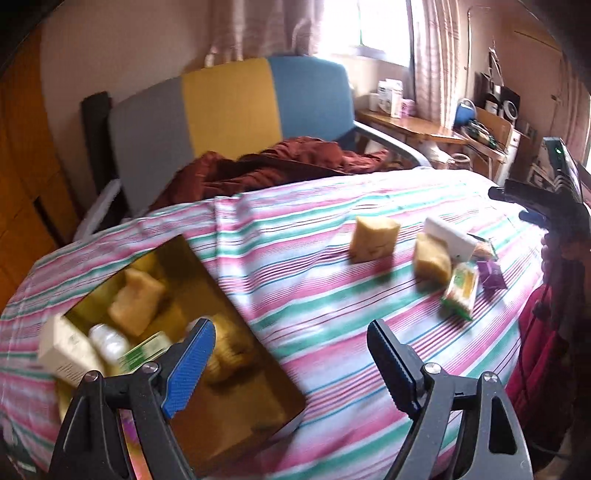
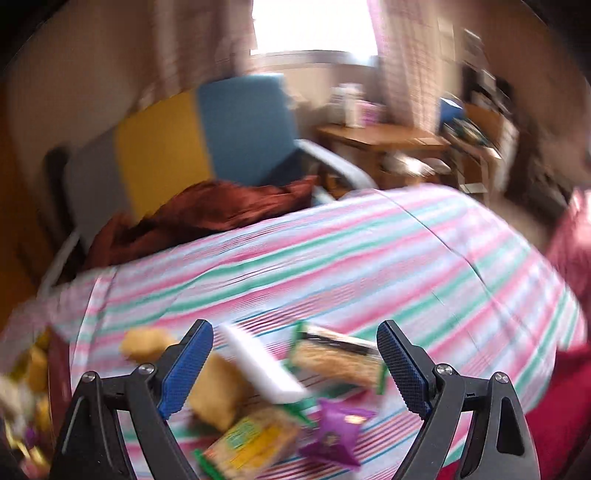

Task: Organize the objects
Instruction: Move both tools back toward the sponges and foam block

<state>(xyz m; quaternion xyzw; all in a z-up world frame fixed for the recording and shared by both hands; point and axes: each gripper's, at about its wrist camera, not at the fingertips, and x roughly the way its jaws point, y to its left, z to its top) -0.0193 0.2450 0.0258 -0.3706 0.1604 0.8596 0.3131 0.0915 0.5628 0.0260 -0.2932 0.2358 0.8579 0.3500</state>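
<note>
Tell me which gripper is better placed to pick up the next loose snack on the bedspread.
Probably right. The right gripper is open directly over the pile: white box, purple packet, green-edged cracker pack. The left gripper, also open, sits beside the gold box, apart from those snacks.

Walls: plain beige behind the furniture.
Window: bright daylight, overexposed, flanked by pale checked curtains.
Chair: high back in grey, yellow and blue panels, grey armrest; rust-red cloth heaped on its seat.
Bed cover: pink, green and white stripes, lightly wrinkled.
Desk: wooden, below the window, carrying small boxes.
Left edge: orange-brown wooden panelling.
</note>
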